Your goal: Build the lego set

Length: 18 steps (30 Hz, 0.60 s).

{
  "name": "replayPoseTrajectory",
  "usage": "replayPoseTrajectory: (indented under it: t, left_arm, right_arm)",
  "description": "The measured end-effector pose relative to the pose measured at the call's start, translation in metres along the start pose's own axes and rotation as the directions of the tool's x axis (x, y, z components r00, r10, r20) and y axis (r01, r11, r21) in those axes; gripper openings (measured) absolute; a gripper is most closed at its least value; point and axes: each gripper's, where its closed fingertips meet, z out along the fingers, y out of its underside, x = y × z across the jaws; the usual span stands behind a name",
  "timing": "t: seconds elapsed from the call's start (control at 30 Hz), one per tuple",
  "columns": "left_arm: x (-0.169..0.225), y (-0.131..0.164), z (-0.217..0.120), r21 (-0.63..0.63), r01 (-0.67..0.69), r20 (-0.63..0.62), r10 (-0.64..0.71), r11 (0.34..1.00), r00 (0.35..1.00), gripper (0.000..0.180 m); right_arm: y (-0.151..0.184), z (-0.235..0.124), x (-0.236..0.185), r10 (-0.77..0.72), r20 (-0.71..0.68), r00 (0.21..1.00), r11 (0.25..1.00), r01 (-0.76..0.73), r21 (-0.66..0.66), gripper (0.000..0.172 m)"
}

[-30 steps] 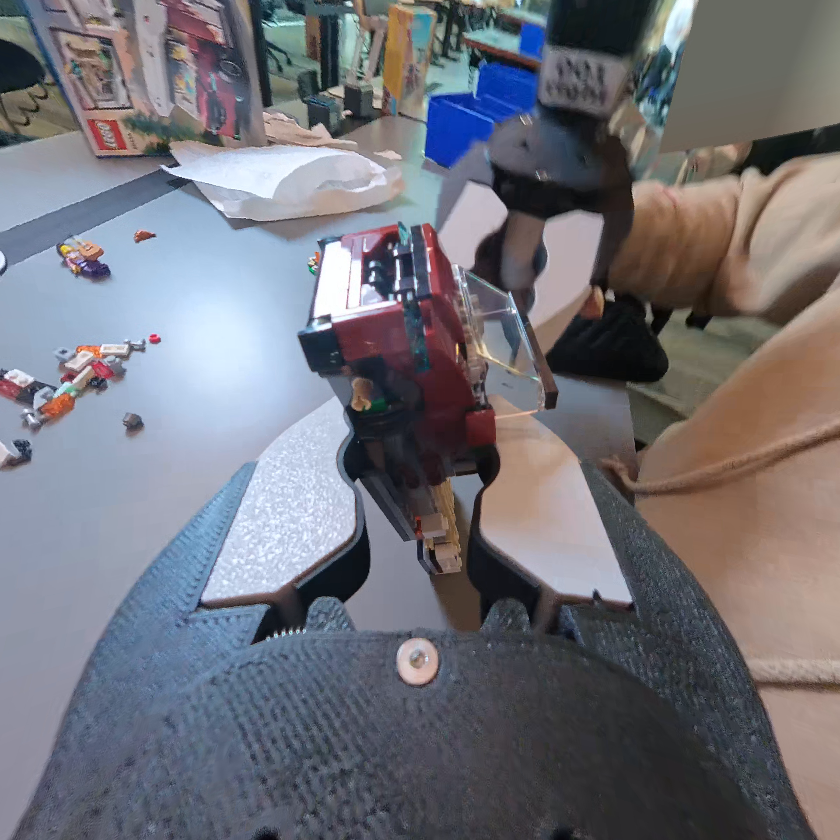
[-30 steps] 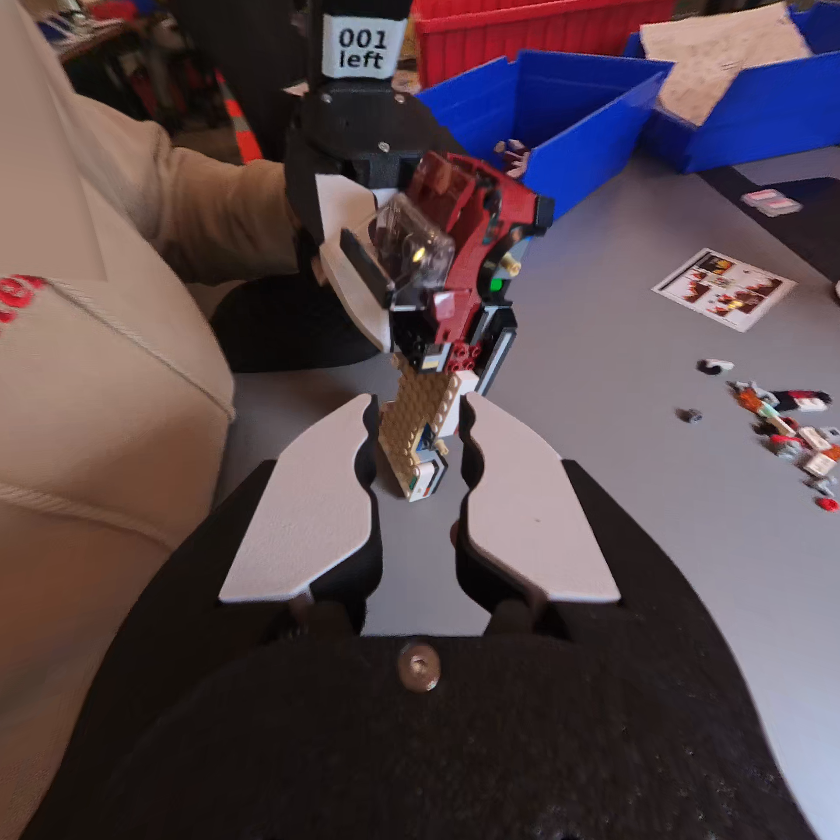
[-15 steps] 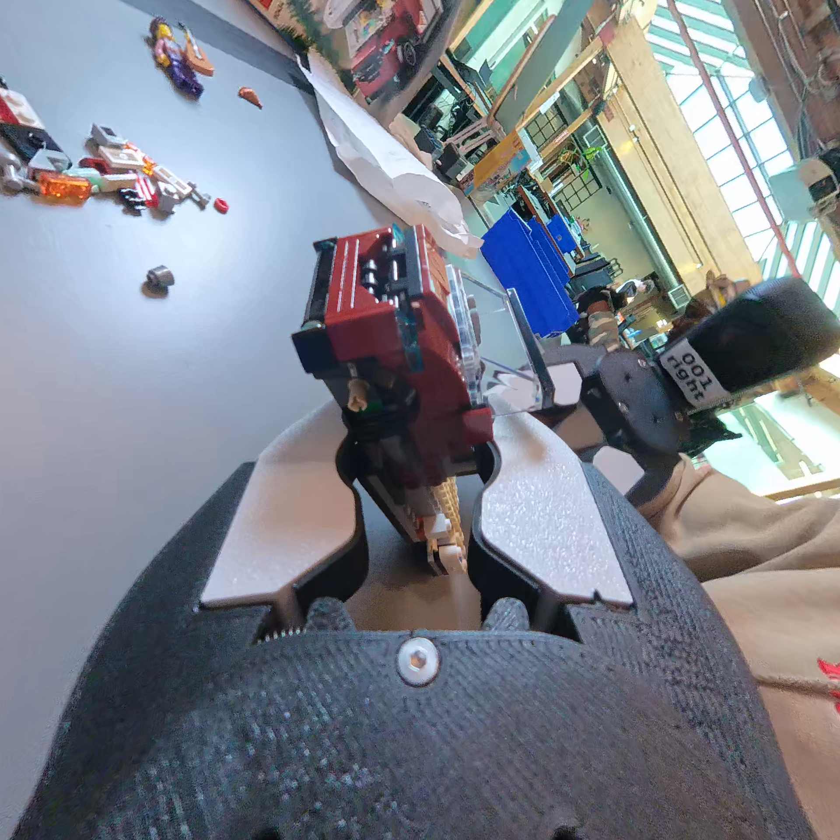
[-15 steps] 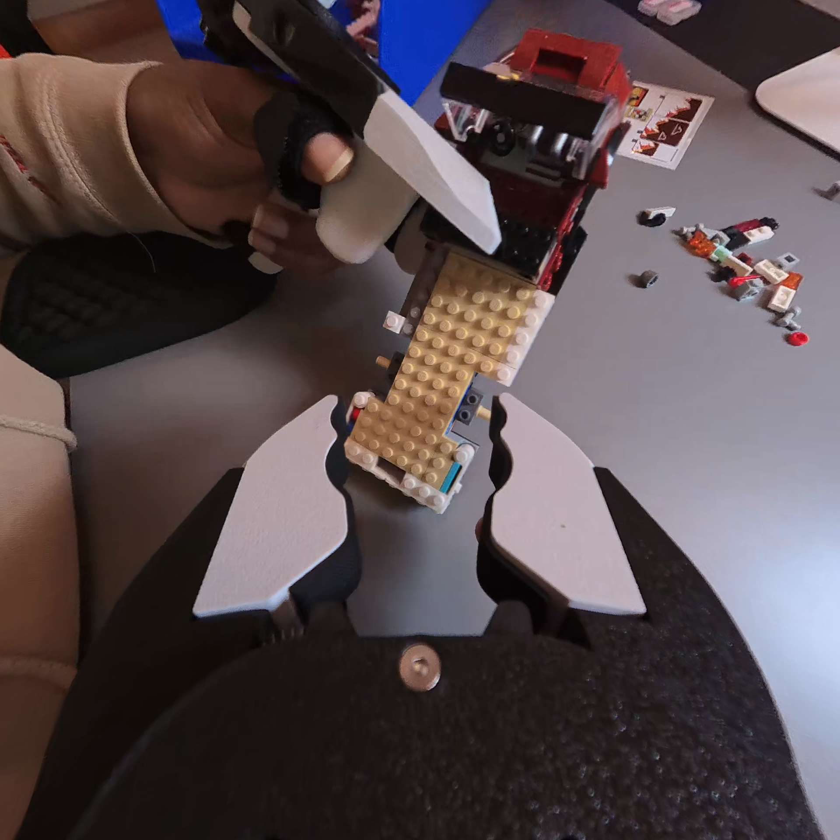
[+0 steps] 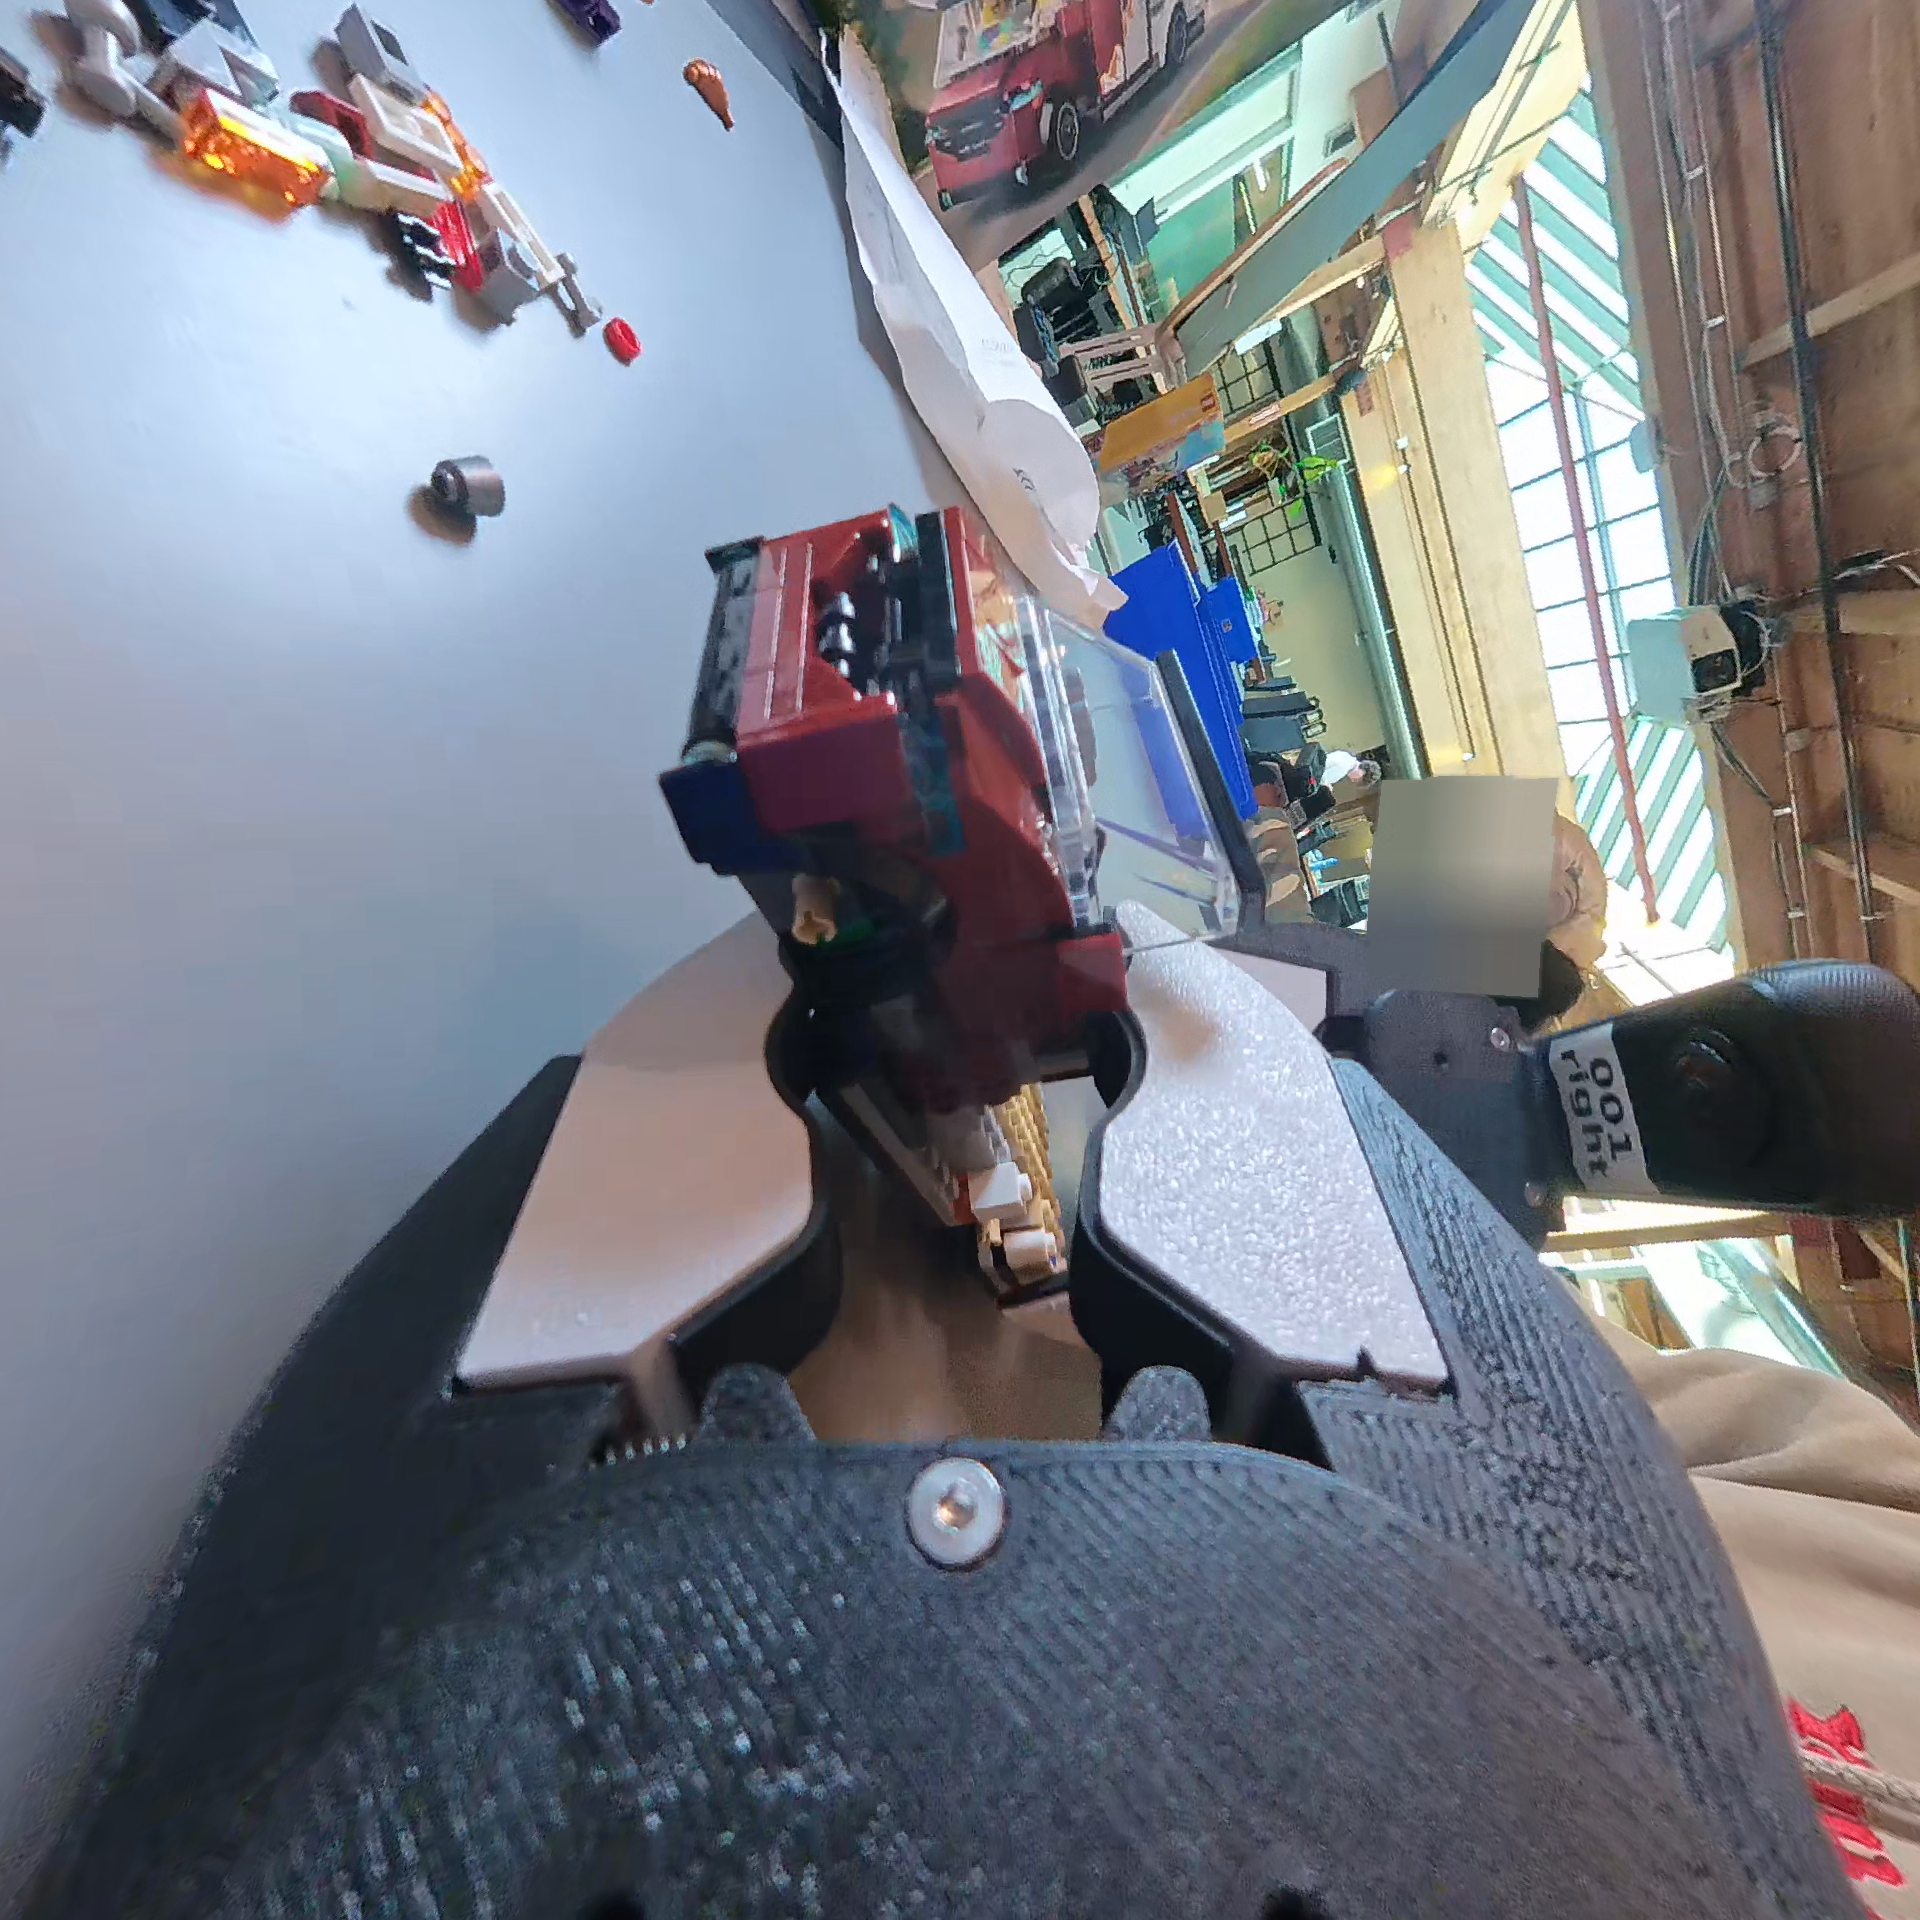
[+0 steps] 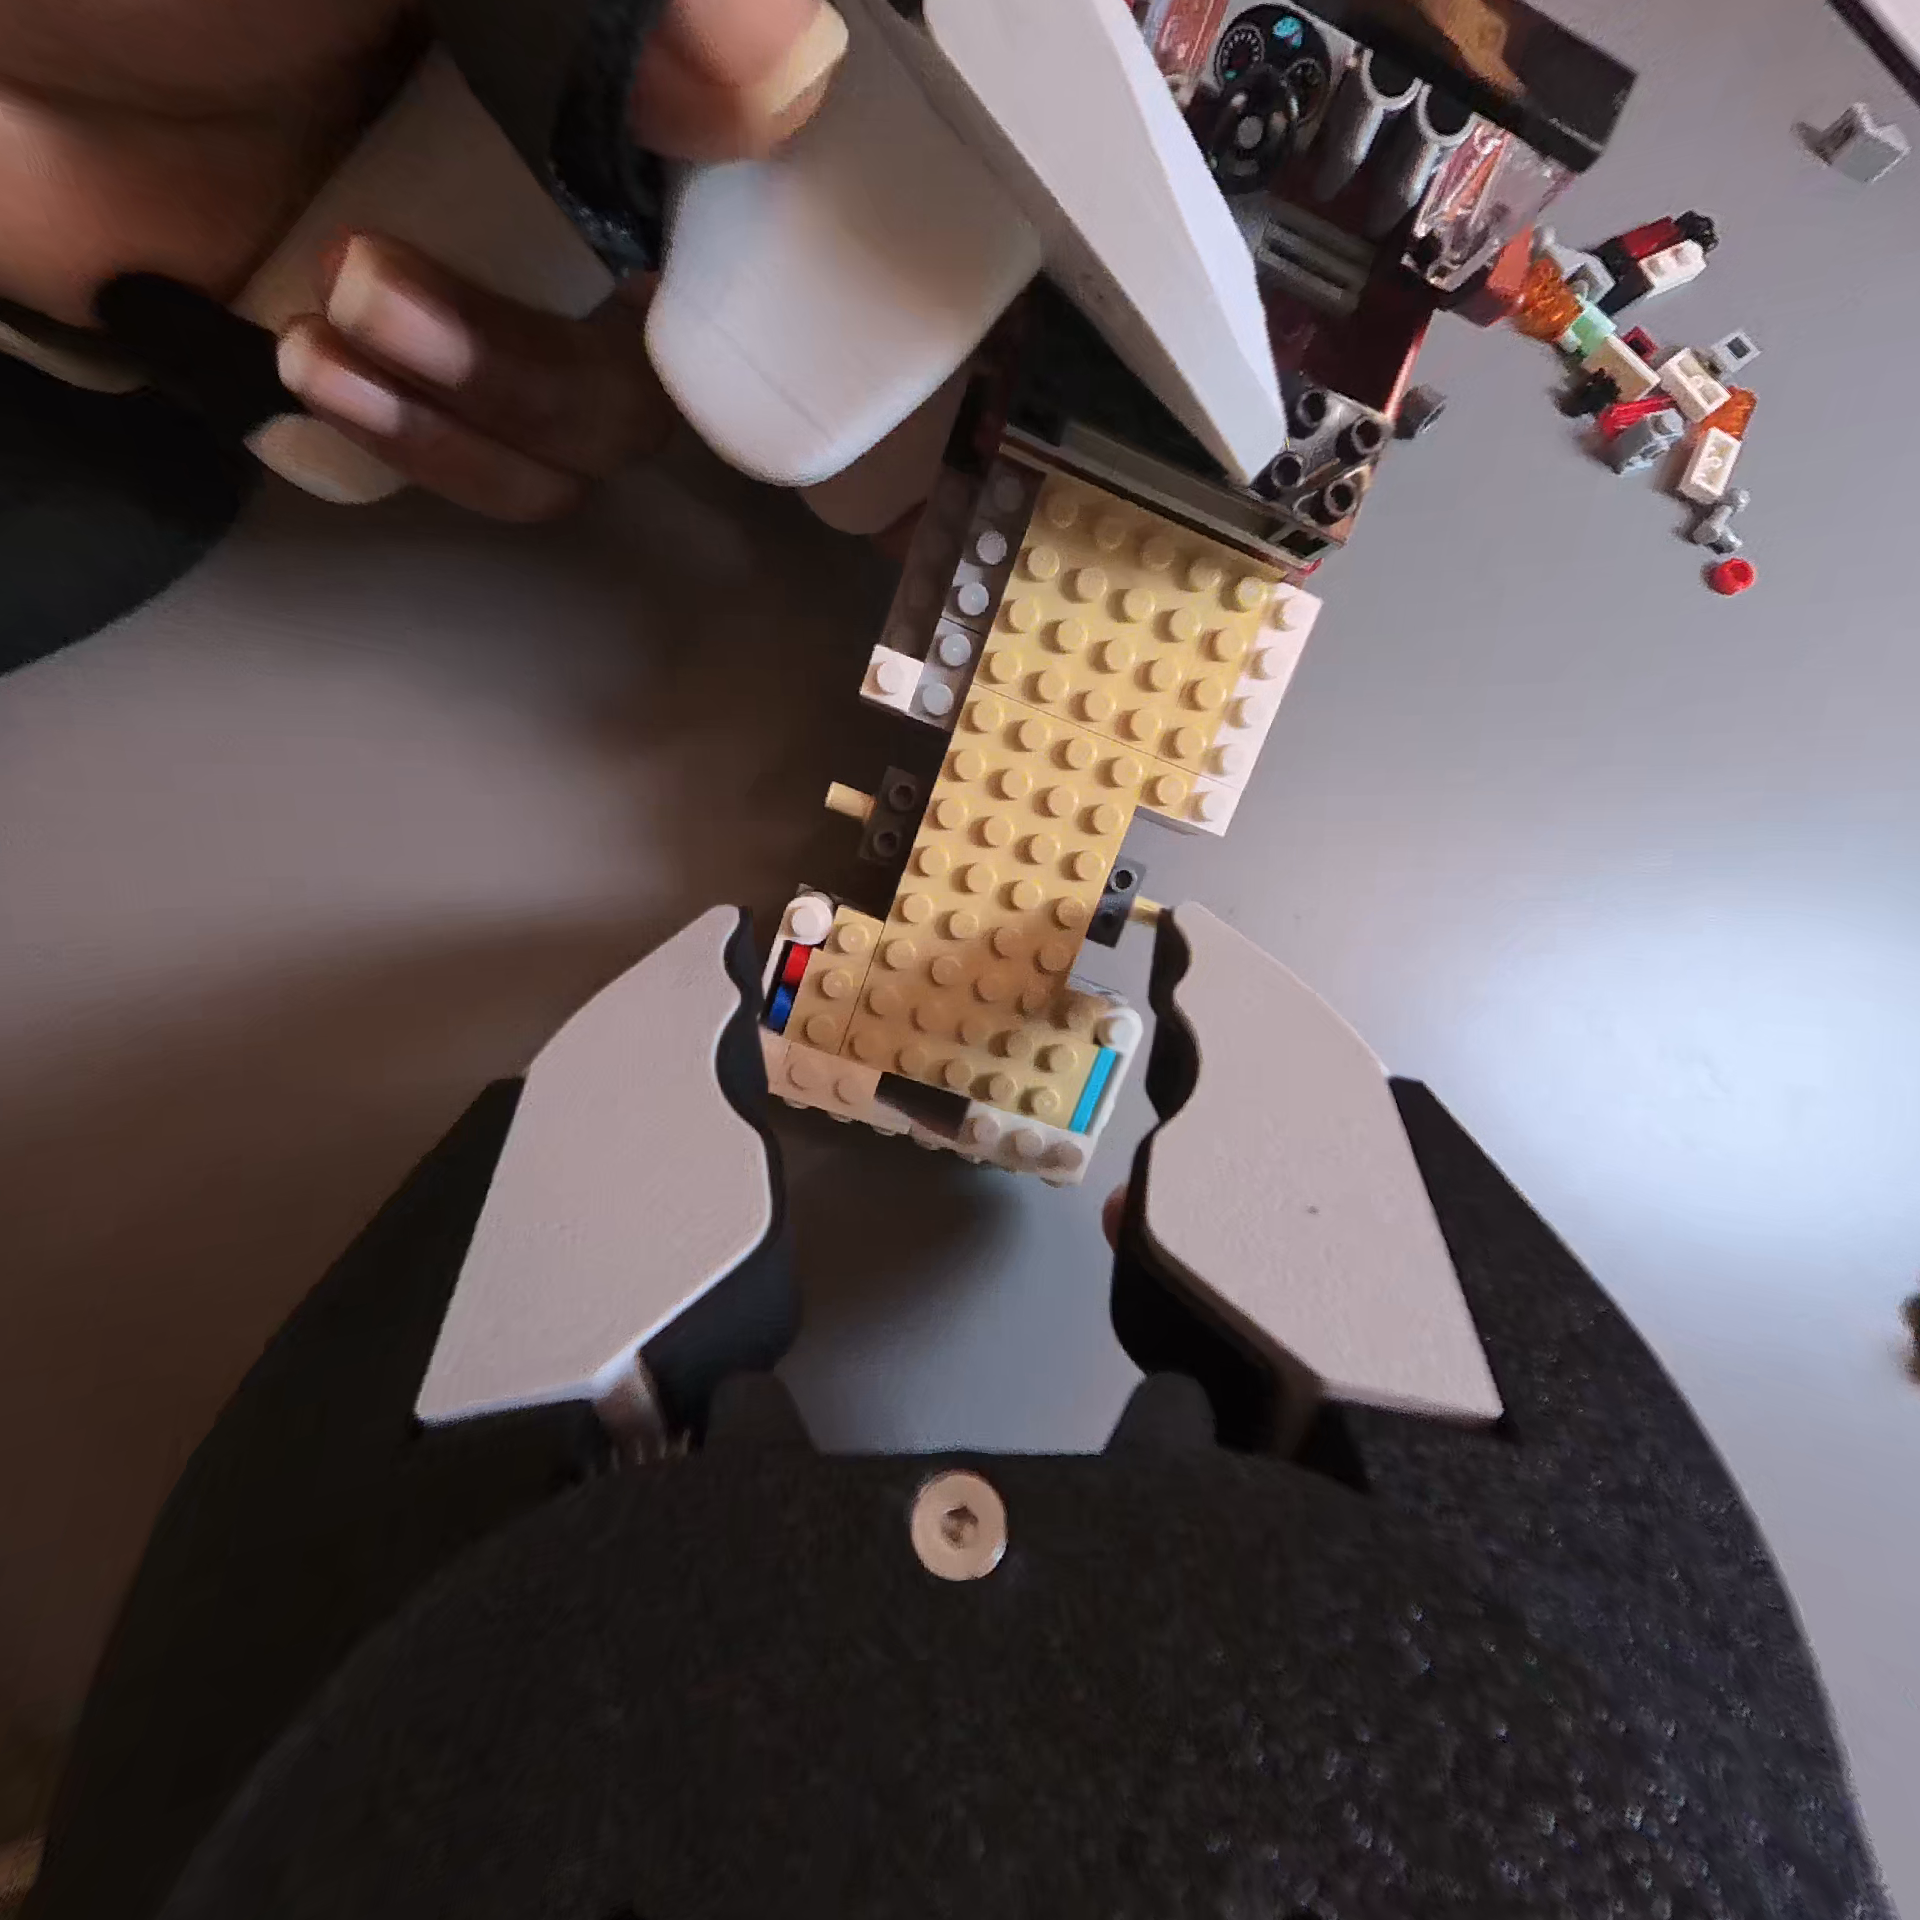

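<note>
While left tool (image 5: 956,997) pinches dark-red brick truck (image 5: 894,790), right tool (image 6: 951,1029) spread around studded tan bed (image 6: 1039,831).

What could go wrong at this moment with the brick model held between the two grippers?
The left gripper clamps only the dark red cab, so the long tan plate hangs free and may snap off. The right gripper straddles the plate's end without a clear squeeze; closing skewed may knock off the small corner bricks.

Bright window daylight, fisheye-warped, slightly blurred
</note>
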Motion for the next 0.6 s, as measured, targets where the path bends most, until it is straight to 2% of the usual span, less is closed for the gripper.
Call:
replayPoseTrajectory:
  t: [0.13, 0.23, 0.3, 0.33, 0.4, 0.6]
  left_arm:
    - [0.001, 0.005, 0.0, -0.01, 0.011, -0.007, -0.012, 1.0, 1.0, 0.051]
    - [0.001, 0.006, -0.001, -0.006, 0.009, -0.009, -0.009, 1.0, 1.0, 0.051]
    - [0.003, 0.006, -0.002, -0.01, 0.008, -0.02, -0.008, 1.0, 1.0, 0.056]
    - [0.005, 0.007, -0.003, -0.013, -0.004, -0.028, 0.003, 1.0, 1.0, 0.063]
    - [0.007, 0.011, -0.003, -0.046, -0.045, -0.034, 0.044, 0.998, 0.998, 0.075]
    - [0.006, 0.025, -0.009, -0.146, -0.165, 0.003, 0.167, 0.975, 0.986, 0.081]
  right_arm:
    - [0.007, -0.001, 0.007, -0.045, 0.004, 0.999, 0.995, 0.045, -0.092, 0.08]
    - [0.013, 0.004, 0.003, -0.035, 0.053, 0.998, 0.988, 0.042, -0.146, 0.077]
    - [0.013, 0.005, 0.004, -0.03, 0.066, 0.997, 0.988, 0.04, -0.146, 0.076]
    - [0.012, 0.005, 0.005, -0.025, 0.073, 0.997, 0.99, 0.034, -0.135, 0.067]
    - [0.012, 0.004, 0.005, -0.024, 0.084, 0.996, 0.992, 0.034, -0.12, 0.067]
    - [0.015, -0.001, 0.0, 0.003, 0.155, 0.988, 0.995, 0.012, -0.095, 0.067]
